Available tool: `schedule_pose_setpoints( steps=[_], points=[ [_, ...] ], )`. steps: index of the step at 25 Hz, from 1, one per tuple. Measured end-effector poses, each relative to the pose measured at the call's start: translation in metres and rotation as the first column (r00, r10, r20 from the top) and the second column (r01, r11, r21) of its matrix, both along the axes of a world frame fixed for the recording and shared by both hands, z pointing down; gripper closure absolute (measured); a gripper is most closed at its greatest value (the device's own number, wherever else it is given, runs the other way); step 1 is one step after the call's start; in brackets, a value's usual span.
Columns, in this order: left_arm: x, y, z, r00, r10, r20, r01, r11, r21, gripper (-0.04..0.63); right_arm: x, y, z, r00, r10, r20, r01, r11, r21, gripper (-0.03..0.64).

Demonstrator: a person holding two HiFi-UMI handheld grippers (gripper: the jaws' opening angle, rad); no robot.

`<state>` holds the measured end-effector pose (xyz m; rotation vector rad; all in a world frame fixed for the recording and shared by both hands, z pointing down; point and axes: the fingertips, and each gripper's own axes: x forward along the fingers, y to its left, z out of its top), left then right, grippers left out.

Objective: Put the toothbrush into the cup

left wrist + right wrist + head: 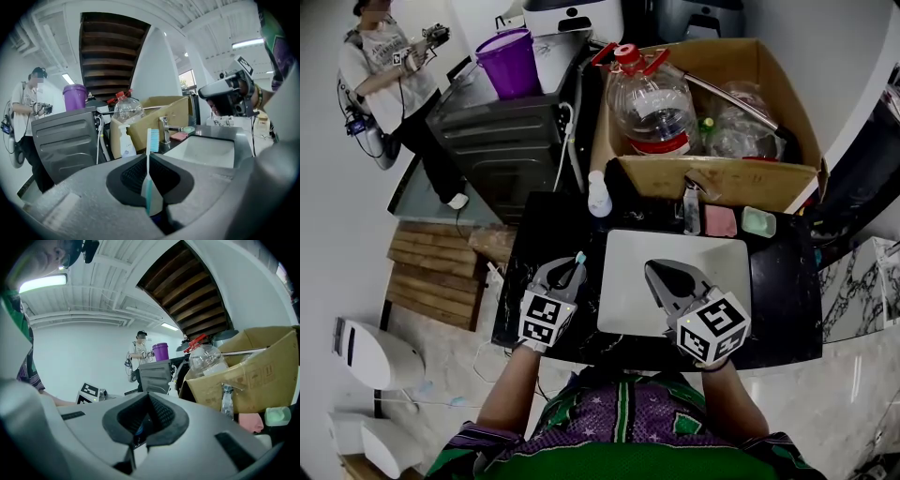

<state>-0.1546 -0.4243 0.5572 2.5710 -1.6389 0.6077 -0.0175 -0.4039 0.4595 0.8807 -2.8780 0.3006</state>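
A white and teal toothbrush (578, 260) stands upright between the jaws of my left gripper (572, 270), its bristled head pointing away from me. In the left gripper view the toothbrush (148, 168) is pinched at mid-handle, with the left gripper (149, 157) shut on it. My right gripper (661, 272) hovers over the white sink (623, 281), and in its own view the right gripper (147, 397) is shut with nothing in it. No cup shows in any view.
Behind the sink stand a faucet (691, 208), a soap pump bottle (598, 194), a pink pad (720, 221) and a green dish (758, 221). A cardboard box (722, 173) holds a large water bottle (652, 103). A purple bucket (508, 61) tops a grey machine; a person (384, 66) stands far left.
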Motion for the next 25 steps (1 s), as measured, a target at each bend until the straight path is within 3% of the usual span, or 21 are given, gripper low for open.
schedule_pose_setpoints(
  steps=[15,25],
  points=[
    [0.015,-0.008,0.009,0.994,0.009,0.107,-0.008,1.0,-0.013,0.571,0.021,-0.005,0.0,0.998,0.037,0.042,-0.037,0.999,-0.018,0.62],
    [0.016,-0.009,0.007,0.996,0.01,0.094,-0.009,1.0,-0.014,0.566,0.023,-0.007,0.0,0.998,0.04,0.049,-0.038,0.999,-0.025,0.62]
  ],
)
